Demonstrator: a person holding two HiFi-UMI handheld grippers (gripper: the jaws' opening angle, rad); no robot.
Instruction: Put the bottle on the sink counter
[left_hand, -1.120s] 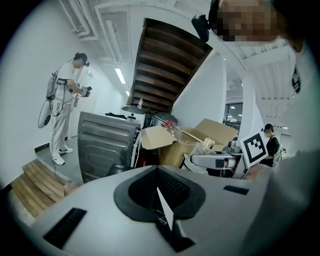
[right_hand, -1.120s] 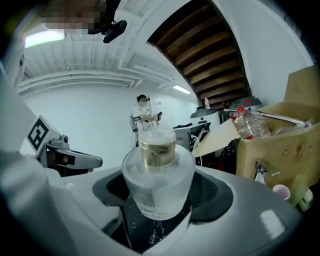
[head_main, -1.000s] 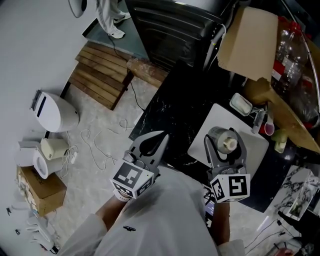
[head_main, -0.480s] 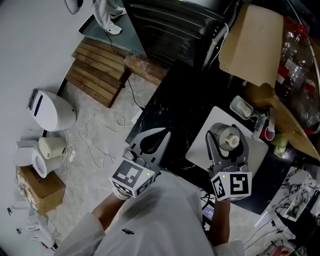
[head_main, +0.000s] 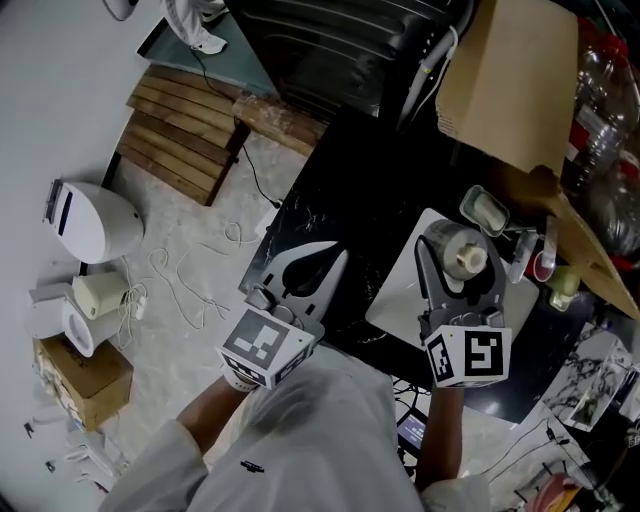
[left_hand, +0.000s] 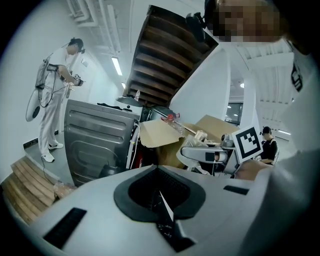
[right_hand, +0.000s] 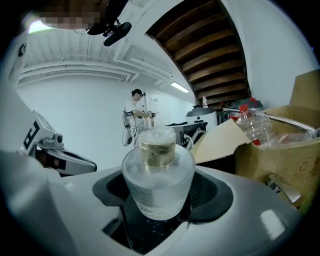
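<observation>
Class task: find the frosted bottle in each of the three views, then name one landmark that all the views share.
Head view: bottle right of centre, held in the right gripper.
Left gripper view: bottle cannot be made out.
Right gripper view: bottle at centre, lower half.
Shared landmark: cardboard flap.

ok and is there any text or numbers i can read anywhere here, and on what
No readable words or numbers.
Cubes on the left gripper and right gripper: square marker patterns, not text.
Dark print on the white shirt: too small.
Faint mark on the cardboard box: blurred.
</observation>
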